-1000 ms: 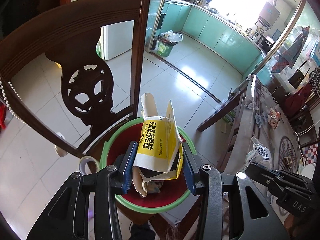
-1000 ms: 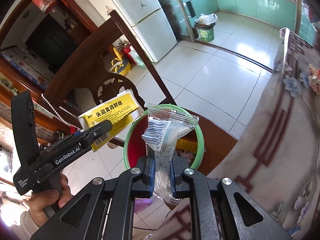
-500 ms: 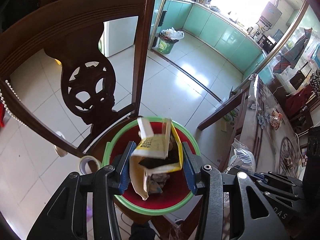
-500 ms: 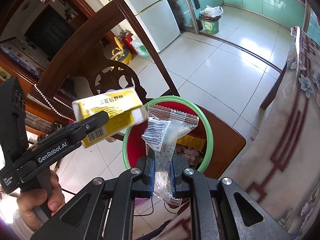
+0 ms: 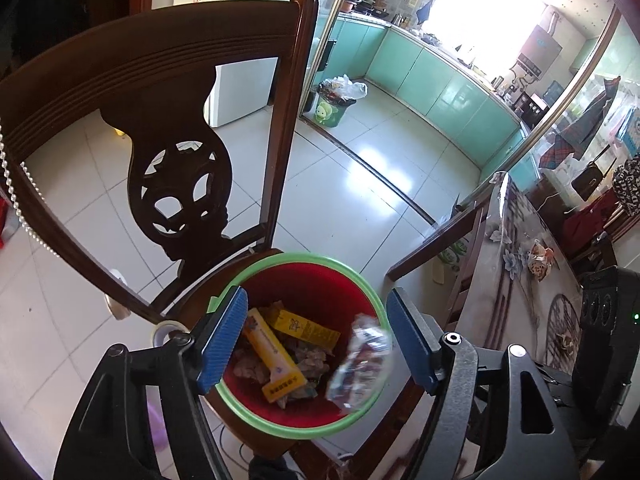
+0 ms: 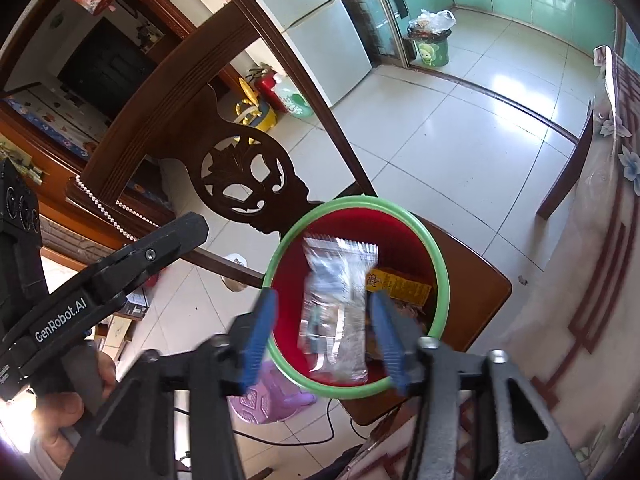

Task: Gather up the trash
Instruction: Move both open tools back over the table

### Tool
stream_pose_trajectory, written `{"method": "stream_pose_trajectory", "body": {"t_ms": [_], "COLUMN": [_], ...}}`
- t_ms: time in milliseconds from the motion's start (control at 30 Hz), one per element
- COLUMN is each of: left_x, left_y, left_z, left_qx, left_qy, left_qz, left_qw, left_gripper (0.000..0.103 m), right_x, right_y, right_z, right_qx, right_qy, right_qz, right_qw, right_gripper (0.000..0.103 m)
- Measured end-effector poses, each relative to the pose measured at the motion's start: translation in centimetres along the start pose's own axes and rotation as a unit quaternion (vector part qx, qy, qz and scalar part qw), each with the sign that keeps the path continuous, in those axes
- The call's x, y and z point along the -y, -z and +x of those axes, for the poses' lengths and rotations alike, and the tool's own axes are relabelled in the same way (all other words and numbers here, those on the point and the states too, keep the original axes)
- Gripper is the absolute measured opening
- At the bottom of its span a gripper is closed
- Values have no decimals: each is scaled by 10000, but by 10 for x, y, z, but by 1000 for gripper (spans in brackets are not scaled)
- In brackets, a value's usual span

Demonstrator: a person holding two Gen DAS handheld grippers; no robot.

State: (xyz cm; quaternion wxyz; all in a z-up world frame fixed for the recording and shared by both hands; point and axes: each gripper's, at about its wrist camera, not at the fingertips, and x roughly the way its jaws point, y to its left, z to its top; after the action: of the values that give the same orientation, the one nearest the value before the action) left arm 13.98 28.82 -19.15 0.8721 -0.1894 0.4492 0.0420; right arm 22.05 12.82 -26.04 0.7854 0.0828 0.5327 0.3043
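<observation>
The bin is red inside with a light green rim, sitting on a dark brown carved wooden chair. Down in it there's a yellow box with a purple mark, plus a darker yellow box with black print. The wrapper is clear and silvery with black barcode stripes. Gripper pads are blue on black frames. Kitchen cabinets are mint green, and the tablecloth is cream with dark red lines and blue-white flowers.
</observation>
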Motion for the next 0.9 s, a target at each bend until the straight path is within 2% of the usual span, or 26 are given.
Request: {"method": "stream_pose_trajectory", "body": {"t_ms": [100,200,333,433,567,633,700,767,900], "left_x": [11,33,73,111,170,196,224,255,313], "left_y": [2,5,15,23,29,29,28,26,27], "left_z": [-8,-22,-44,-58,-69,-69,-65,-53,-12], "left_qx": [48,101,180,138,65,47,12,-74,-309], "left_qy": [116,361,873,1355,2004,2278,2433,2505,2425], "left_qz": [102,350,794,1186,1669,1796,1852,1813,1695], "left_qw": [9999,9987,9928,9836,9654,9570,9521,9509,9547], "left_gripper": [71,72,74,75,84,84,87,87,87], "right_x": [8,32,88,142,225,266,305,344,405], "right_y": [5,17,45,68,85,84,79,73,73], "right_z": [-15,-47,-122,-190,-275,-304,-314,-308,-278], "right_qx": [117,295,818,1295,1717,1562,1185,638,-253], "right_qy": [98,158,713,1388,2457,3009,3348,3413,3425], "right_qz": [141,501,1051,1584,2104,1927,1501,1031,107], "right_qw": [9998,9982,9885,9690,9305,9208,9227,9321,9391], "right_gripper": [58,58,58,58,58,59,61,61,61]}}
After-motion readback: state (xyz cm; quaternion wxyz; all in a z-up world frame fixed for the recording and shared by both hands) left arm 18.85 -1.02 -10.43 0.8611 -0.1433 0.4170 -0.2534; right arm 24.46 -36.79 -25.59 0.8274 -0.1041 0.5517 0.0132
